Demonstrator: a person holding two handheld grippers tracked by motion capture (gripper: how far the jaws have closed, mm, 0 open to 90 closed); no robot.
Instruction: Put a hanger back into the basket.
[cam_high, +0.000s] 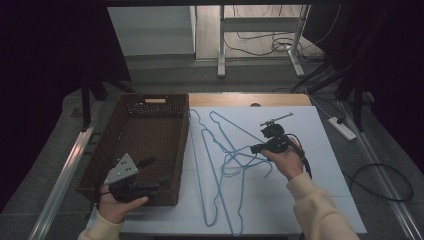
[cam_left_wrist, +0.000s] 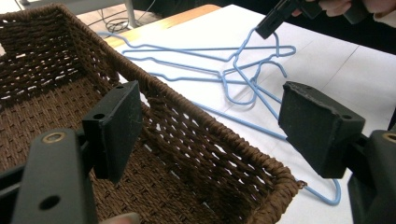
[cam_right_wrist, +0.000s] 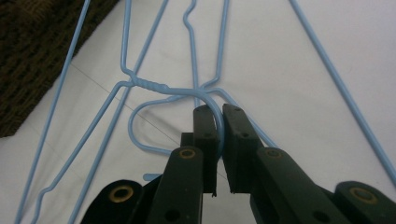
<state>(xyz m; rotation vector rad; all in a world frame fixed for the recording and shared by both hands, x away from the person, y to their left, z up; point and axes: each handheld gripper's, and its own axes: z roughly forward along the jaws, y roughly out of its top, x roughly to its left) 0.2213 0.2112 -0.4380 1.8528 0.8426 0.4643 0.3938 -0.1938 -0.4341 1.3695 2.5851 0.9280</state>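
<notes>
Tangled blue wire hangers (cam_high: 220, 150) lie on the white table top (cam_high: 310, 175), beside a brown wicker basket (cam_high: 155, 100). My right gripper (cam_right_wrist: 219, 114) is shut on the curved hook of one hanger (cam_right_wrist: 211, 99), and it lifts that hook a little off the table. The same gripper (cam_left_wrist: 266, 28) shows far off, gripping the wire. My left gripper (cam_high: 156, 174) hovers over the basket's near right corner (cam_left_wrist: 261, 163), jaws wide open with nothing between them (cam_left_wrist: 215, 116).
The basket's inside (cam_left_wrist: 42, 107) holds nothing that I can see. A wooden strip (cam_high: 250, 100) borders the table's far edge. On the floor beyond lie cables (cam_high: 280, 47) and a power strip (cam_high: 342, 127). A dark curtain hangs at the left.
</notes>
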